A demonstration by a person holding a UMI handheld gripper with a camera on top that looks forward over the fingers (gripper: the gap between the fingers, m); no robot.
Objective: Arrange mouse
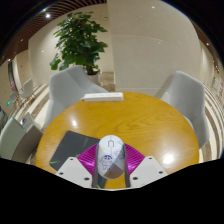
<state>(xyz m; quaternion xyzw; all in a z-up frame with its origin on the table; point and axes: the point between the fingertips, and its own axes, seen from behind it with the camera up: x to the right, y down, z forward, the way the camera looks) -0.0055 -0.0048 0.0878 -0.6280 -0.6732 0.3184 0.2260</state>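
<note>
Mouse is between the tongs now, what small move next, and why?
Probably carry the white mouse a little leftward and set it on the dark mouse pad. The tongs appear closed on its sides, and the pad lies just left of it on the round wooden table.

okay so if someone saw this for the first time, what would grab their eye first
Most likely the white mouse standing between the fingers of the tongs, low over the round yellow-brown table. Next, the leafy green plant beyond the table, behind the pale chairs. A white flat object lies at the table's far edge.
</note>
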